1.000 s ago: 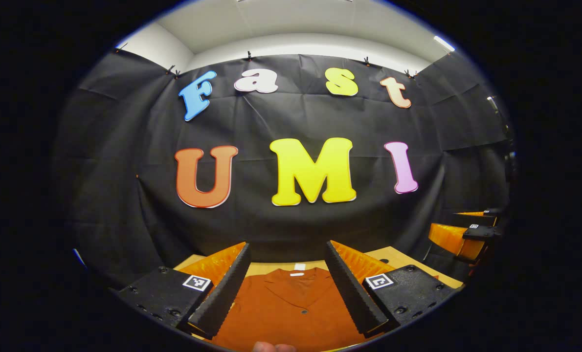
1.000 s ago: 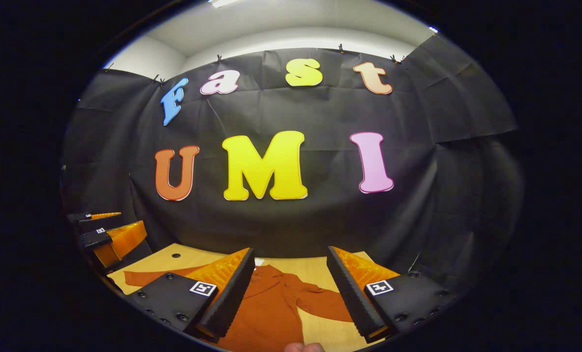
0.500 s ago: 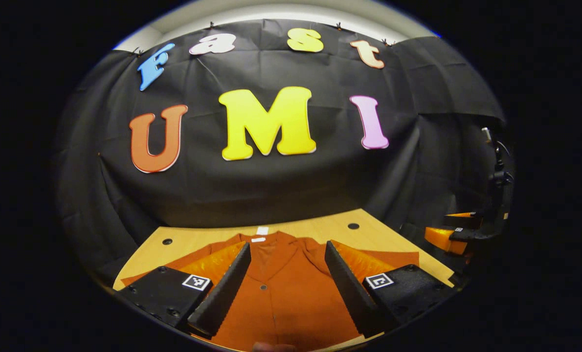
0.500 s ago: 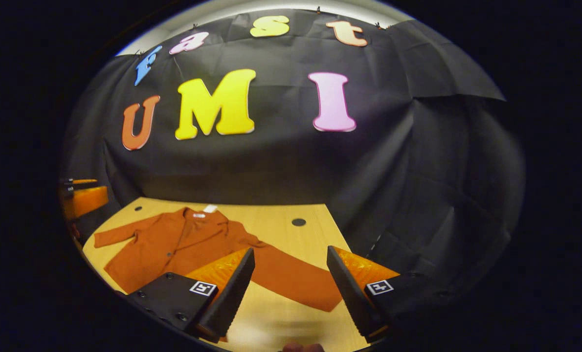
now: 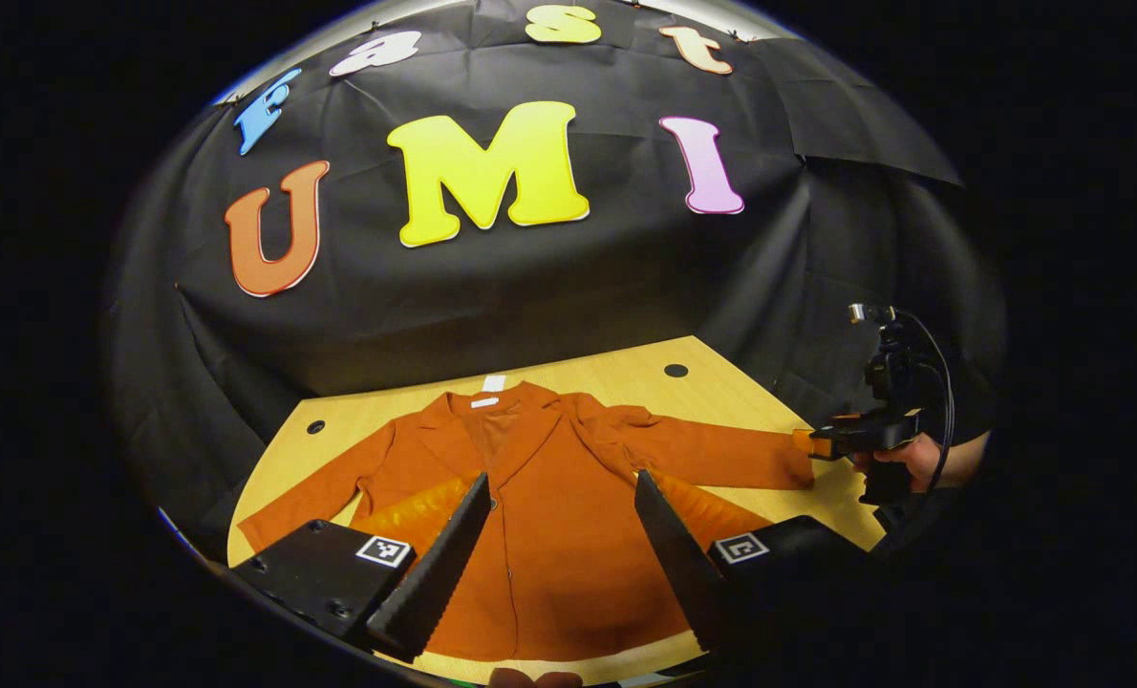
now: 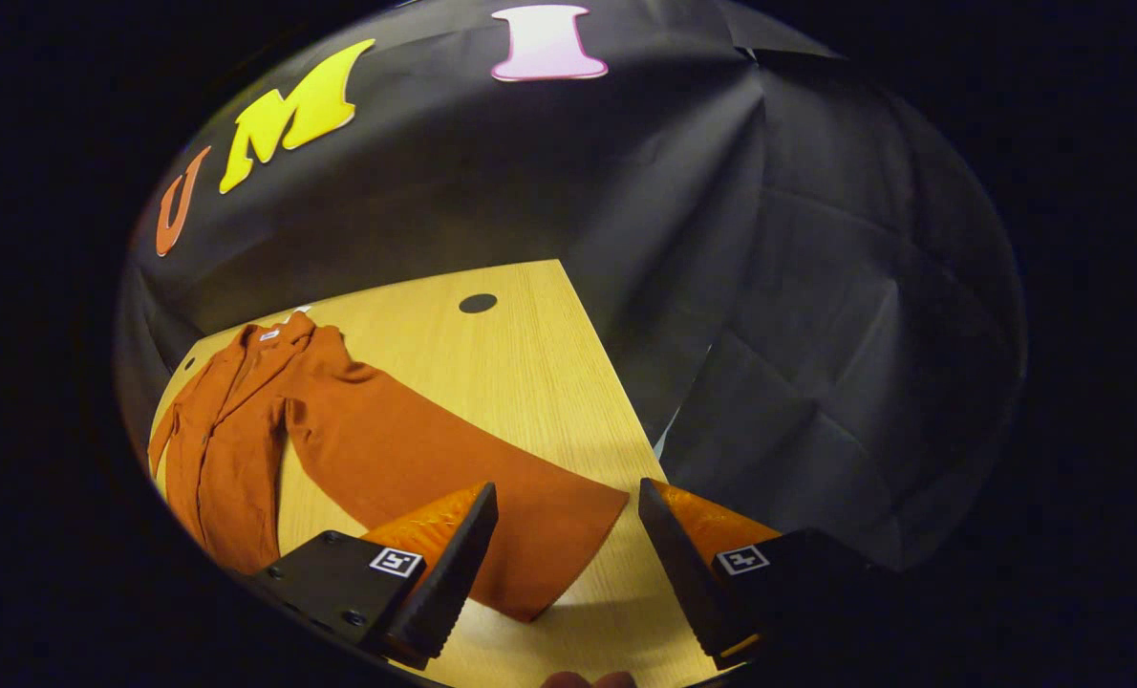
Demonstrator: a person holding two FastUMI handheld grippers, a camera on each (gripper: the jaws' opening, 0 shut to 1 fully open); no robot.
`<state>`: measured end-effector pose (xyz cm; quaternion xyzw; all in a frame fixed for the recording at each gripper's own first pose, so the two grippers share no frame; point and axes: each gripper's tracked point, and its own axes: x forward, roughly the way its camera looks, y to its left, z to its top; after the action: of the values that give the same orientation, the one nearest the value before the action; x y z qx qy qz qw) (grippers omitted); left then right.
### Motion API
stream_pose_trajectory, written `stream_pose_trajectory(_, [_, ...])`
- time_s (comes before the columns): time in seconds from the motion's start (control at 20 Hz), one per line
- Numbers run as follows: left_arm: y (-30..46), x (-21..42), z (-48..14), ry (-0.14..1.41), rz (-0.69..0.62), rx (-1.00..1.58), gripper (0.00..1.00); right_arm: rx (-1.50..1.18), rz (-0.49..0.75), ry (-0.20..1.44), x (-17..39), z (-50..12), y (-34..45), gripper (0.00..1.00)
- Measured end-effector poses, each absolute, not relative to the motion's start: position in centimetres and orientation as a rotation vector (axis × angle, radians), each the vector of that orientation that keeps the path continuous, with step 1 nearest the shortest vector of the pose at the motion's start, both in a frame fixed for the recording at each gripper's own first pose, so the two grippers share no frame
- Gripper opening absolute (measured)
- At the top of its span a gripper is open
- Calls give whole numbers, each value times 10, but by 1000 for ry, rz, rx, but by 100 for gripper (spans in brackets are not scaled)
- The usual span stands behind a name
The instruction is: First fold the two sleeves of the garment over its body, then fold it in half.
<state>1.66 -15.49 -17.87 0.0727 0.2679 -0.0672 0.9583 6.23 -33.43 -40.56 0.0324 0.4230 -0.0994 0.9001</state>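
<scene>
Left claw (image 5: 559,545) hangs over the bottom half of the orange jacket (image 5: 540,506) with its two fingers wide apart and nothing between them. It is above the cloth, and I cannot tell if it touches.

In the left gripper view, the jacket lies flat and face up on the light wood tabletop (image 5: 721,382). Its left sleeve (image 5: 311,497) stretches out and down toward the left edge. Next comes the open collar (image 5: 492,416) with a small white tag (image 5: 483,402) at the far side, near the black cloth wall (image 5: 492,287). A row of buttons runs down the front. The right sleeve (image 5: 712,454) stretches out to the right. At the end of that sleeve is the right claw (image 5: 812,444), held by a hand (image 5: 917,459), with its tip just at the cuff. Two dark round holes (image 5: 675,370) sit in the tabletop near the wall, one on each side.

In the right gripper view, the jacket body is far to the left and the right sleeve runs across to the cuff (image 6: 568,535), which lies flat on the tabletop. The right claw is open. The cuff sits between its two fingers, and the fingers do not press on it. A shadow falls on the wood just below the cuff.
</scene>
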Motion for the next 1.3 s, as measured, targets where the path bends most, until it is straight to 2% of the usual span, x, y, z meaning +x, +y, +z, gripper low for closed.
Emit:
stream_pose_trajectory(0.35, [-143,26,-176,560,-65,122,99,98,-171,983,65,-439,-339,96])
stream_pose_trajectory(0.45, [-142,25,-176,562,-54,125,99,78,-166,991,67,-439,-345,91])
stream_pose_trajectory(0.5, [-141,25,-177,564,-51,124,99,87,-157,994,64,-435,-345,82])
stream_pose_trajectory(0.65, [-140,18,-180,568,-40,114,99,76,-143,1006,53,-434,-340,27])
stream_pose_trajectory(0.8, [-135,16,-184,576,-31,85,99,37,-100,1026,53,-436,-326,27])
stream_pose_trajectory(0.85, [-132,17,-185,582,-27,75,99,47,-87,1031,53,-436,-324,5])
stream_pose_trajectory(1.0, [-115,13,-185,583,-6,45,99,136,-92,1064,47,-428,-314,5])
stream_pose_trajectory(1.15, [-89,11,-184,578,6,35,99,162,-169,1004,55,-406,-321,5])
stream_pose_trajectory(1.3, [-57,10,-187,569,10,11,99,133,-165,924,73,-353,-300,5])
